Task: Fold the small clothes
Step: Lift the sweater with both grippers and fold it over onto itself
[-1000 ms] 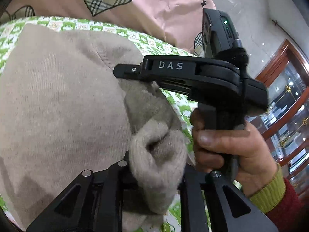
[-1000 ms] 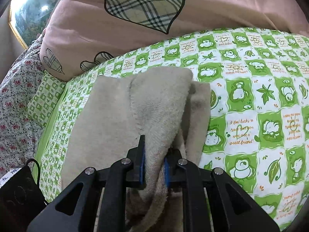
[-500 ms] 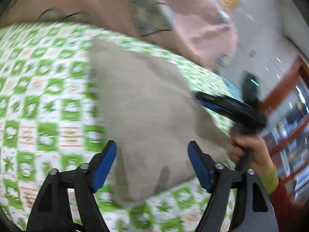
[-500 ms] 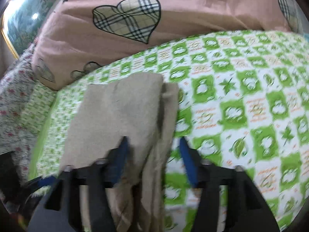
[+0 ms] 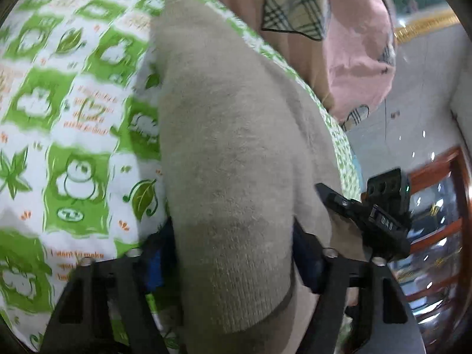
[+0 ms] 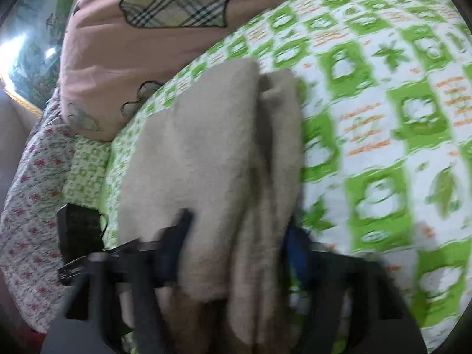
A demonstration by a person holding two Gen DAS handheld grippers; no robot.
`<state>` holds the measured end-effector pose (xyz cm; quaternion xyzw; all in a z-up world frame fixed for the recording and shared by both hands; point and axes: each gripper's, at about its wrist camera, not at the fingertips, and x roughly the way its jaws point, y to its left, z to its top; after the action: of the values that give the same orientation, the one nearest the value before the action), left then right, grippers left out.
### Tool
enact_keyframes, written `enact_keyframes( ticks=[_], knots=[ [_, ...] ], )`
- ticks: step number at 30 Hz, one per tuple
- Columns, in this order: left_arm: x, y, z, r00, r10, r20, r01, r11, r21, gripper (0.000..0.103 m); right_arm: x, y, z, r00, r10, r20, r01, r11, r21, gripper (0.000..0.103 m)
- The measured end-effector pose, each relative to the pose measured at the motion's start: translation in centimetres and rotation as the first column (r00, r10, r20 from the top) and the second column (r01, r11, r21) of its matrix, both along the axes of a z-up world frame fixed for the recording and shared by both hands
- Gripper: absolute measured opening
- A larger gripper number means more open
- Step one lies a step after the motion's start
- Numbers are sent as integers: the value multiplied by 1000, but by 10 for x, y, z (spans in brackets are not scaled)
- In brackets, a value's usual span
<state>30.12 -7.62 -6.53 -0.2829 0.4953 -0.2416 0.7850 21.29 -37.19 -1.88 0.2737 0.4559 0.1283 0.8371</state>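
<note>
A beige knitted garment (image 5: 230, 135) lies folded on the green-and-white patterned bedsheet (image 5: 73, 124). My left gripper (image 5: 236, 250) is open, its blue-padded fingers either side of the garment's near end. In the right wrist view the same garment (image 6: 212, 159) shows as a folded stack with its layered edge on the right. My right gripper (image 6: 236, 244) is open, its fingers straddling the near end of the stack. The right gripper also shows in the left wrist view (image 5: 371, 215), at the garment's right edge.
A pink quilt with plaid hearts (image 6: 153, 29) lies bunched at the far side of the bed. A floral cloth (image 6: 32, 200) lies at the left. A wooden glass cabinet (image 5: 436, 221) and tiled floor are beyond the bed's edge.
Both grippers let go of the garment a second ago and opened. They have since moved in close over the near end of the folded stack, jaws straddling it.
</note>
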Motion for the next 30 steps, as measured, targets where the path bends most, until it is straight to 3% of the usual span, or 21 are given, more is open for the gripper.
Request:
enact_keyframes(
  ticks=[1,3,8,15,19,23,27,30],
  knots=[
    [-5,1,4,1000,-13,21,13,1000,2,51,-2,3,2,1000,-11,3,11,1000,-12,40],
    [-14,6,16,998,-25,50,25,1000,-3,44,-7,9,10,1000,-5,22,5,1000,-28,32],
    [-62,47,48,993,-14,116,13,1000,14,43,-32,54,30,995,59,82,-60,998,16,31],
    [-155,134,75,987,48,156,-57,997,52,42,-58,145,21,973,195,123,-206,975,86,30],
    [-187,169,69,987,84,136,-93,993,66,43,-69,187,9,958,264,111,-275,957,90,30],
    [-209,198,42,988,135,79,-139,989,41,43,-76,211,-13,954,295,59,-299,952,72,31],
    [-211,199,30,985,152,83,-153,988,14,47,-79,205,-23,961,273,43,-275,960,57,32],
    [-205,192,28,986,147,80,-151,988,35,56,-77,203,-26,965,261,30,-262,964,46,35]
  ],
)
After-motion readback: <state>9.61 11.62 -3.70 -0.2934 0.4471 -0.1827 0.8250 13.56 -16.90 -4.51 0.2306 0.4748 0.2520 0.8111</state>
